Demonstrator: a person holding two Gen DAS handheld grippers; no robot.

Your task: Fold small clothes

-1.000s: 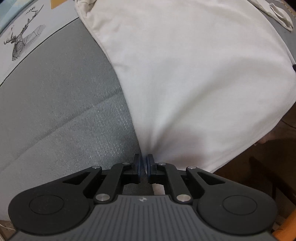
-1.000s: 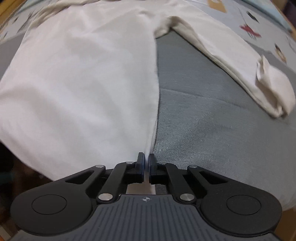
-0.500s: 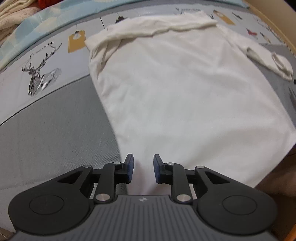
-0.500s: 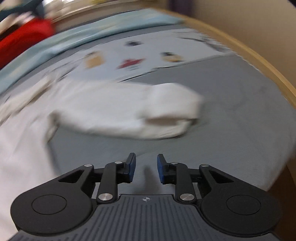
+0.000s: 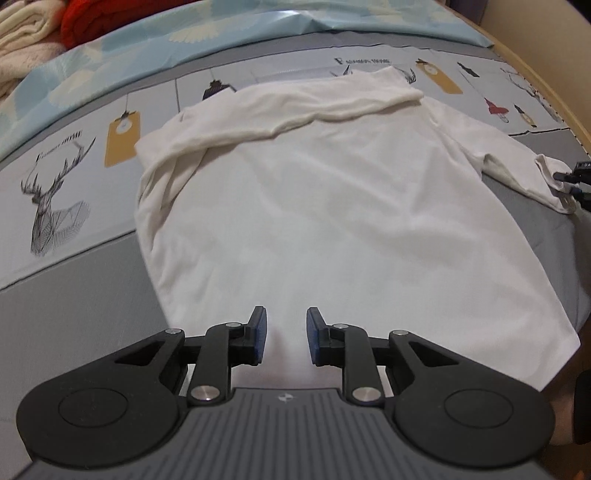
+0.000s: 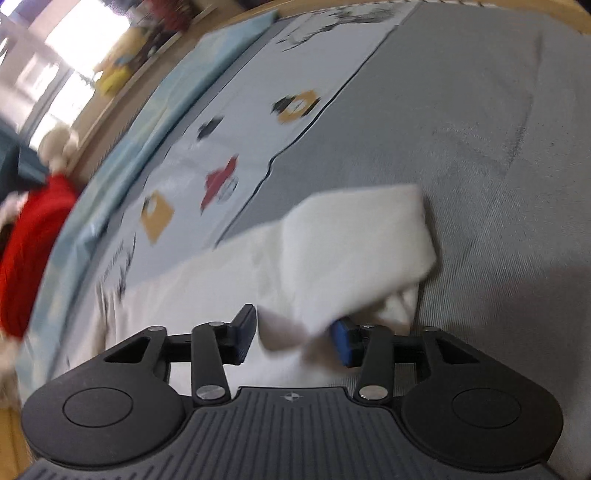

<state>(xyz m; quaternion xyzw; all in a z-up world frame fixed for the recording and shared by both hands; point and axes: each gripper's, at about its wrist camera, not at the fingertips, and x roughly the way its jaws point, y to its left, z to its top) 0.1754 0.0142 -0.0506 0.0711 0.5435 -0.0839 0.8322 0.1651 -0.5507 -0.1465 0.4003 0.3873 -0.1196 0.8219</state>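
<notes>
A white long-sleeved shirt (image 5: 332,203) lies spread flat on the bed, one sleeve (image 5: 295,107) folded across its top. My left gripper (image 5: 285,317) hovers open over the near hem with nothing between its fingers. The other sleeve runs out to the right and ends in a turned-back cuff (image 5: 554,181). In the blurred right wrist view my right gripper (image 6: 293,325) is at that cuff (image 6: 358,243). Its jaws are closing with the cuff's edge lying between them, and the cloth drapes over the right finger. Its tips (image 5: 574,177) also show at the left wrist view's right edge.
The bedsheet (image 5: 62,199) is pale with deer and tag prints, and grey (image 5: 74,314) nearer me. A red garment (image 5: 96,18) and cream blankets (image 5: 22,33) are piled at the far left. The wooden bed frame (image 5: 546,74) runs along the right.
Both grippers were shut on the shirt's hem corners and have let go. The left one rose and drew back over the hem. The right one rolled and swung across to the sleeve cuff.
</notes>
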